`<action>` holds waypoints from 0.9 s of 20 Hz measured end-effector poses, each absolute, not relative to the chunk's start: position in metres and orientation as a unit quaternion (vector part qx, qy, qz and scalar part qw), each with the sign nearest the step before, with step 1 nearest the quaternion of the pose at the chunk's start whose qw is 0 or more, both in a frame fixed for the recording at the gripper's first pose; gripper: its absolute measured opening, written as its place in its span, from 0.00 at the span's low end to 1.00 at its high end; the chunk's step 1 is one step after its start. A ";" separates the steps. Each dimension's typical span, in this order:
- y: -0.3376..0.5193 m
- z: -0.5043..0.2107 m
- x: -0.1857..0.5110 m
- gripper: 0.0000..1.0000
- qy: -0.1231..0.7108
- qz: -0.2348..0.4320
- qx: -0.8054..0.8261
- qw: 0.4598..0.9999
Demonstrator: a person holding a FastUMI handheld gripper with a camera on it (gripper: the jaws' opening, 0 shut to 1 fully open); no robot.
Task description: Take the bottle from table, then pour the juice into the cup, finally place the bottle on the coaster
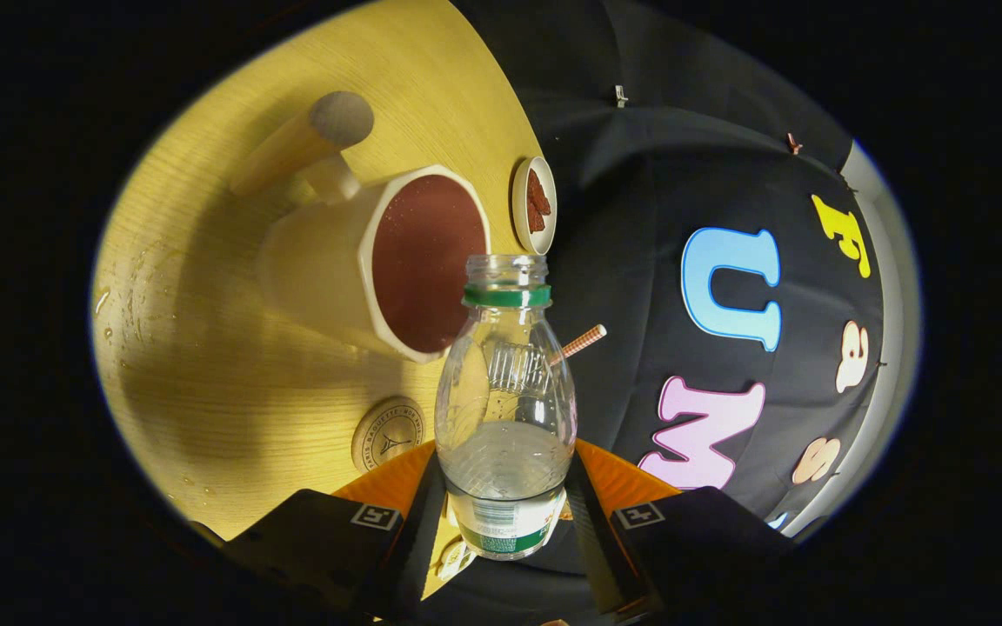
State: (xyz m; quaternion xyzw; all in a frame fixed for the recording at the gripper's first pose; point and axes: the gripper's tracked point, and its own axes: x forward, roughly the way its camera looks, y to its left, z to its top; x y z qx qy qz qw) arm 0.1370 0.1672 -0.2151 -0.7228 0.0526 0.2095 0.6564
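The bottle [505,409] is clear plastic with a green neck ring, uncapped, about a third full of clear liquid, and tilted, its mouth near the cup's rim. The cup [379,261], beyond it to the left, is a cream mug with a dark red inside. The round coaster [388,435] lies flat on the table, left of the bottle's base

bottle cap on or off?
Off. The bottle, clamped between the tool's fingers, shows a bare open neck above its green ring; clear liquid sits low inside.
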 end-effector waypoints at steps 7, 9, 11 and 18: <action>0.166 -0.211 0.138 0.74 0.039 0.213 -0.744 0.632; 0.168 -0.209 0.137 0.74 0.030 0.216 -0.751 0.623; 0.168 -0.207 0.139 0.74 0.025 0.216 -0.757 0.617; 0.164 -0.200 0.143 0.74 0.016 0.213 -0.769 0.603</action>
